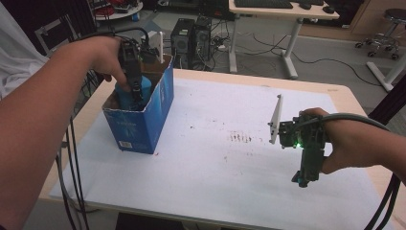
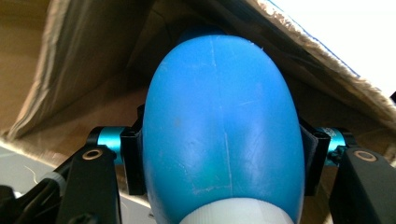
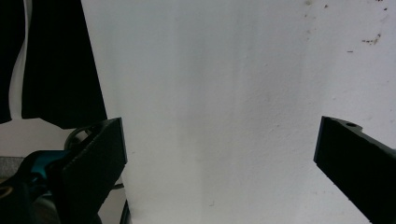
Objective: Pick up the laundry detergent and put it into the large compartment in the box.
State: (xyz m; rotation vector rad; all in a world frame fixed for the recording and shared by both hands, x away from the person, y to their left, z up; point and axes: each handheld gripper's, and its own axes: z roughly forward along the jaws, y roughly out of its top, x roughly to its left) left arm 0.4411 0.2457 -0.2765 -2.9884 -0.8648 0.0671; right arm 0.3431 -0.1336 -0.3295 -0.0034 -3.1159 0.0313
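A person's left hand (image 1: pixel 103 57) lowers the left tool (image 1: pixel 135 91) into an open-topped blue cardboard box (image 1: pixel 155 108) that stands near the far left corner of the white-topped desk (image 1: pixel 230 167). The left tool is clenched on a smooth blue egg-shaped rubber bulb with a white collar (image 2: pixel 222 135), its 2 black jaws pressing the bulb's flanks from either side, as the left gripper view shows. The bulb sits inside the box, partly below its rim, with the brown inner walls (image 2: pixel 79 60) of the cardboard rising around and behind it. In the high view the bulb (image 1: pixel 125 93) appears as a blue shape against the box's near-left inner side, with the tool pointing down onto it.

On the other side of the desk, well apart from the box, the person's right hand (image 1: pixel 344 143) holds the right tool (image 1: pixel 302 181) pointing down over the bare white surface near the right edge. Its jaws stand wide apart and released, with nothing between them; the right gripper view looks straight down on the white desk top (image 3: pixel 224 116), where a few small dark specks (image 3: pixel 369 41) lie toward one corner. A green light (image 1: pixel 298 143) glows on the right tool's body, and a thin white plate (image 1: pixel 275 120) stands up from its front. A patch of brownish smudges (image 1: pixel 239 138) marks the desk between the box and the right tool. Black cables (image 1: pixel 72 158) trail from the left tool down past the desk's left edge.
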